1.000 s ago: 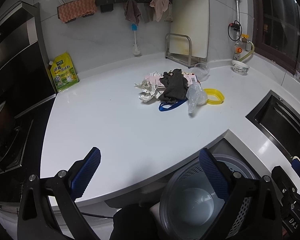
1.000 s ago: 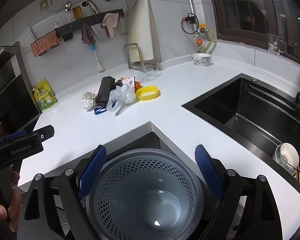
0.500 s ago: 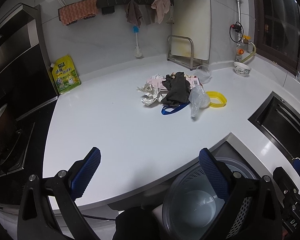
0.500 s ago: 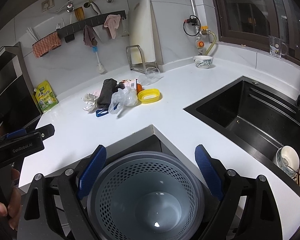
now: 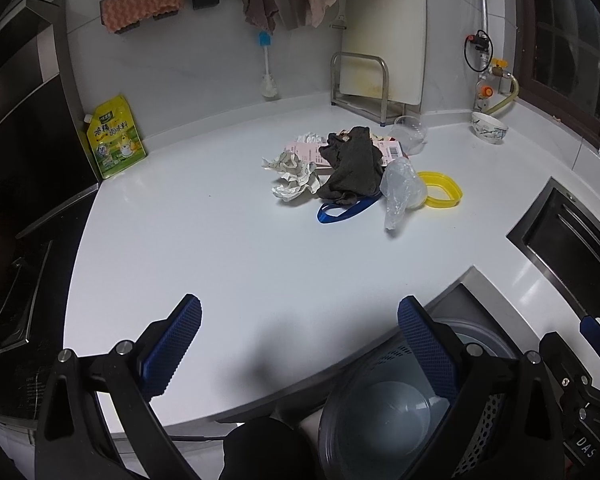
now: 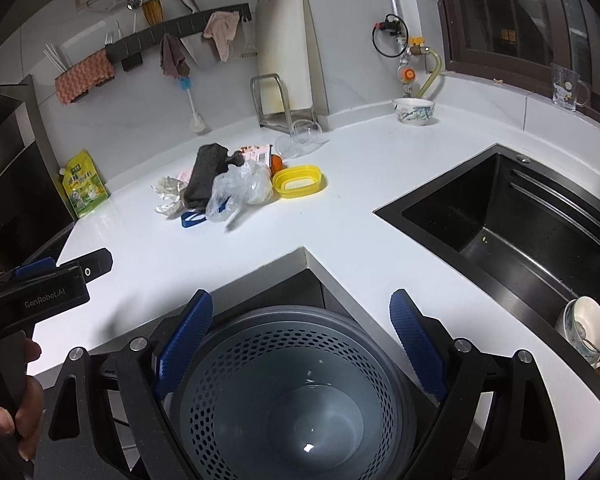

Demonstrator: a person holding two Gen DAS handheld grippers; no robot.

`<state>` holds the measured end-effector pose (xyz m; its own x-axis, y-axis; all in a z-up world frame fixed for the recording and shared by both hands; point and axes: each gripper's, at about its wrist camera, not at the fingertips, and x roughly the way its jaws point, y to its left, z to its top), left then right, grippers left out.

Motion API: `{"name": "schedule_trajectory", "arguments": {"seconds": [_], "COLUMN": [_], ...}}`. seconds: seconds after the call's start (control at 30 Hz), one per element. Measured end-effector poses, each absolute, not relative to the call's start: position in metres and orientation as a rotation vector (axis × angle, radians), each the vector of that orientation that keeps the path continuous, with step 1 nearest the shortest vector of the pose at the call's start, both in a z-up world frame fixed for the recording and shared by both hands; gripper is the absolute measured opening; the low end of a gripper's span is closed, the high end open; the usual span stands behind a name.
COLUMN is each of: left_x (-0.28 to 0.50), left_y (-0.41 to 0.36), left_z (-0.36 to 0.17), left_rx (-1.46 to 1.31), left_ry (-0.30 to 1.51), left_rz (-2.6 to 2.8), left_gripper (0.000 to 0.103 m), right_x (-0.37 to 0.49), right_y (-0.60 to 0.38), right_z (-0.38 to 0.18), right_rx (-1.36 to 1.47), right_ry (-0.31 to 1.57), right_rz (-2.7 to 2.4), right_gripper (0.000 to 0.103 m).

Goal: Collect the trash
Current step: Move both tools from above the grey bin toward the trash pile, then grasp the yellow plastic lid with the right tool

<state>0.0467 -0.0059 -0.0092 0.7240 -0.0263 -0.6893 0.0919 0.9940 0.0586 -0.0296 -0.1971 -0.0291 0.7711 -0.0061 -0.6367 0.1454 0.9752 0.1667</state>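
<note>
So the grey perforated bin (image 6: pixel 288 396) sits below the inside corner of the white countertop (image 5: pixel 228 248), round, full of little holes up the wall, smooth solid bottom, and nothing in it that I can see. The right gripper (image 6: pixel 300 344) hovers right over it with its blue ribbed fingers spread wide, gripping nothing. The left gripper (image 5: pixel 300 344) is out over the counter edge, also splayed open and empty, and its right finger cuts off part of the bin in that view.

All the trash is in one clump mid-counter, well away from both grippers: crumpled off-white paper (image 5: pixel 294 176), a dark grey rag (image 5: pixel 354 168) draped over a pink printed packet (image 5: pixel 312 152), a wrinkly clear plastic bag (image 5: pixel 400 188), a blue strap loop (image 5: pixel 342 210) poking out from under the rag, and a shallow yellow plastic tub (image 6: pixel 298 180) that looks empty. There's something orange (image 6: pixel 276 164) tucked behind the bag, only a sliver shows so can't say what it is. A clear plastic cup (image 6: pixel 304 134) lies by the metal rack.

Elsewhere: patterned ceramic bowl (image 6: pixel 414 110) near the wall, contents not visible, and the black sink (image 6: pixel 500 216) has a bowl (image 6: pixel 586 328) in its far corner, partly cut off. Yellow seasoning pouch (image 5: pixel 114 136) leans on the wall
</note>
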Motion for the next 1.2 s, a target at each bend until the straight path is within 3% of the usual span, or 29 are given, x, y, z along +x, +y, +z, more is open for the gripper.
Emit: {"name": "schedule_trajectory", "arguments": {"seconds": [1.2], "left_x": [0.223], "left_y": [0.022], "left_z": [-0.036], "left_rx": [0.02], "left_ry": [0.829], "left_rz": [-0.065], "left_gripper": [0.097], "right_x": [0.192], "right_y": [-0.237], "right_z": [-0.064], "right_rx": [0.143], "right_ry": [0.87], "right_rz": [0.07], "right_gripper": [0.086]}}
